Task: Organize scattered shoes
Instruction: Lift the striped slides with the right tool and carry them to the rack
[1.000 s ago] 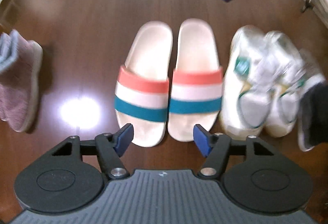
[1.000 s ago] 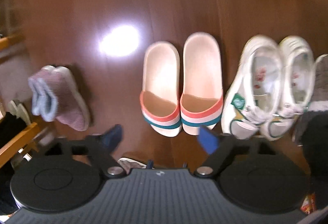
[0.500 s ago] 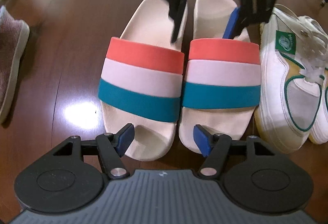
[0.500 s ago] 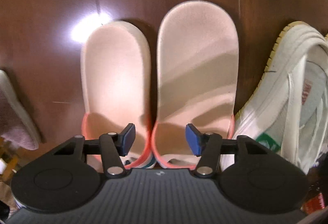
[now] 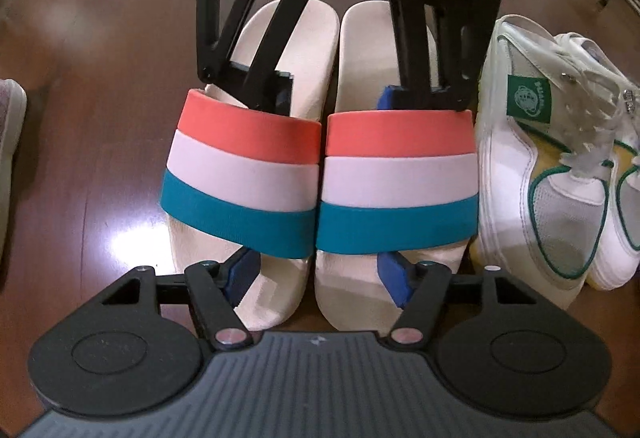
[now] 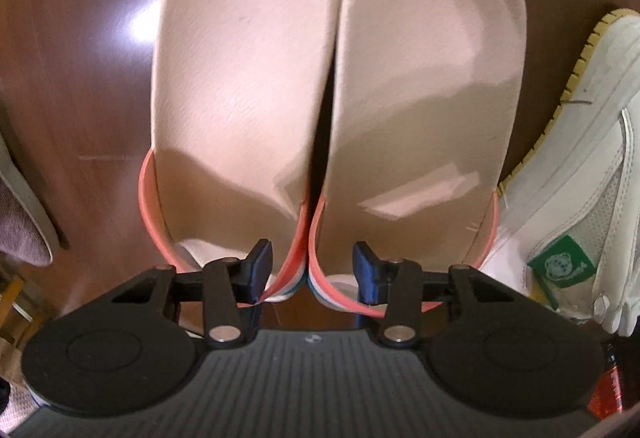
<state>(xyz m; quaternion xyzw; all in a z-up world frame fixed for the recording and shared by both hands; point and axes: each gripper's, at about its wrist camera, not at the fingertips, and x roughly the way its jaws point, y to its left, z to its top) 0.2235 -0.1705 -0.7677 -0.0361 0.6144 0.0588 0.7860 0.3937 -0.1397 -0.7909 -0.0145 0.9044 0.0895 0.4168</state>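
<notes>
Your right gripper [image 6: 312, 270] has just been closing; its blue pads [image 6: 262, 266] straddle the touching inner strap edges of the pale pink slides with coral, white and teal straps [image 5: 320, 173], contact unclear. Your left gripper [image 5: 318, 278] straddles their toe ends, unclenched. Slides sit side by side on the dark wood floor [image 5: 100, 77], white-and-green sneakers [image 5: 552, 177] just beside them.

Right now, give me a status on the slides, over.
Left hand-held gripper open, astride the slides at the toes. Right hand-held gripper jaws just closing over both inner strap edges, not pinching yet. White sneakers close beside them.
</notes>
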